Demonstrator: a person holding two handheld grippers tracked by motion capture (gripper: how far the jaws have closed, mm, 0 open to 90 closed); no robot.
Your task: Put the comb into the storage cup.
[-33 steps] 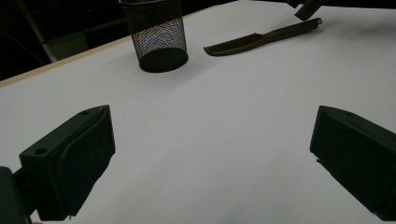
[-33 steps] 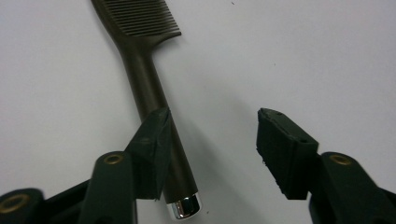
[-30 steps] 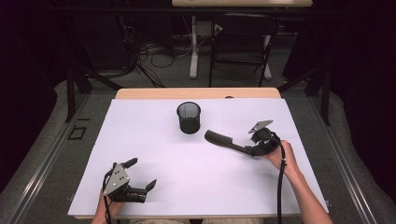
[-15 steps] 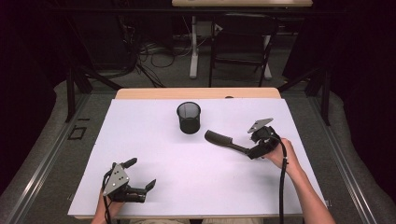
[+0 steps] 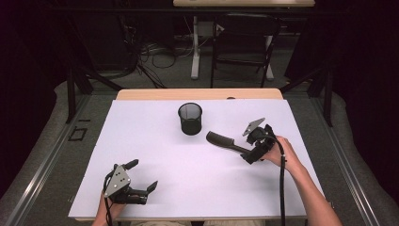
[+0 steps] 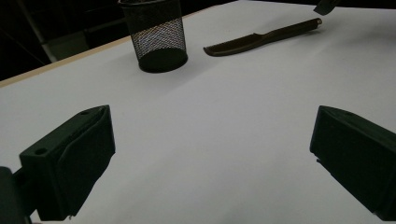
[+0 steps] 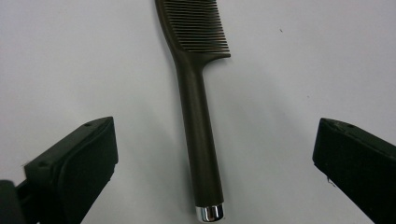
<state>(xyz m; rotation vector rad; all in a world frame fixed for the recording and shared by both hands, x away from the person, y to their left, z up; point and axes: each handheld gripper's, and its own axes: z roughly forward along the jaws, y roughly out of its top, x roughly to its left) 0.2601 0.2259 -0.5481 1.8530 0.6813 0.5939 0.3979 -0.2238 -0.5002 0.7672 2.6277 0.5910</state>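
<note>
The right gripper (image 5: 248, 153), jaws spread wide, is edging closer over the comb (image 5: 226, 142) handle just beside the mesh cup (image 5: 190, 118), lining up a grasp, while the left gripper (image 5: 141, 181) is resting open.

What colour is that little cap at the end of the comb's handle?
Shiny silver, on a dark brown comb; the cap shows best in the right gripper view.

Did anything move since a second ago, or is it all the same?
Hardly anything. The right gripper crept a touch lower along the comb's handle, jaws wide open on either side of it, not yet gripping. The comb, the mesh cup and the left gripper, open near the table's front edge, stayed put.
</note>
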